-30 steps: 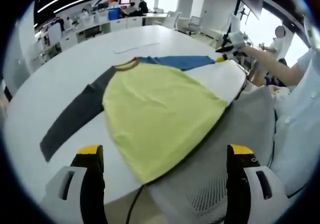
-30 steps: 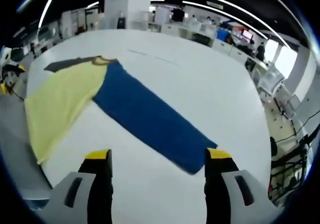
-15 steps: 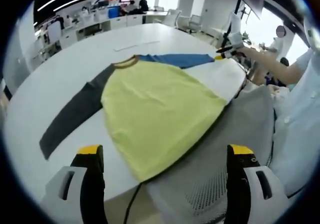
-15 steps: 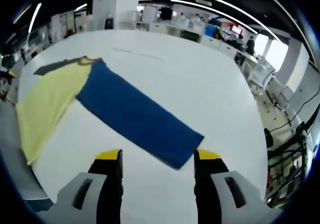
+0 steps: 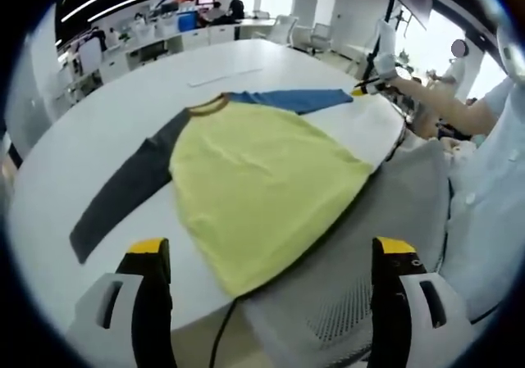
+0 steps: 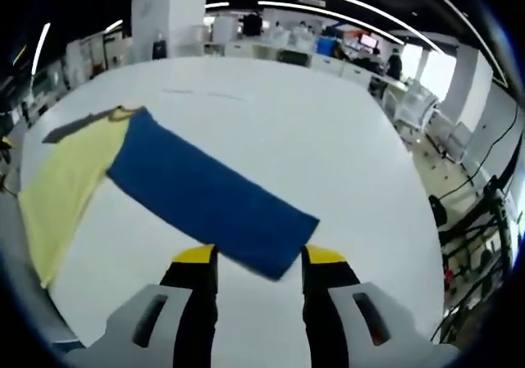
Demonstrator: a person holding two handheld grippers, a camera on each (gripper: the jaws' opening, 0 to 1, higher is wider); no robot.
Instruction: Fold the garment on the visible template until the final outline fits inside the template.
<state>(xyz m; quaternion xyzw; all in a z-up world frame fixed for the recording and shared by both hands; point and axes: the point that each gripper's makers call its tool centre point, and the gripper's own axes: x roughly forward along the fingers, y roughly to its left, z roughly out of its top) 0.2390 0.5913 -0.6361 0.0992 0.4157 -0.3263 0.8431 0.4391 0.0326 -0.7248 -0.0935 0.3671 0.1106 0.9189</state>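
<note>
Blue sleeve ran lengthwise from the shirt's yellow body straight toward the right gripper, its cuff just ahead of the part-closed jaws, which gripped nothing. The shirt lay flat on the desk. The left gripper, jaws wide apart, hung well back from the shirt's hem, so the right was nearer.

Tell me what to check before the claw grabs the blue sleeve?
1. Right claw lined up with the blue sleeve cuff: ok, the cuff lies just ahead between its fingers.
2. Right claw open: ok.
3. Cuff already gripped: not ok, nothing is pinched yet.
4. Left claw free: ok, open and holding nothing.
5. Yellow body flat on the table: ok, though its hem hangs slightly over the edge.
6. Template outline: cannot tell.
</note>
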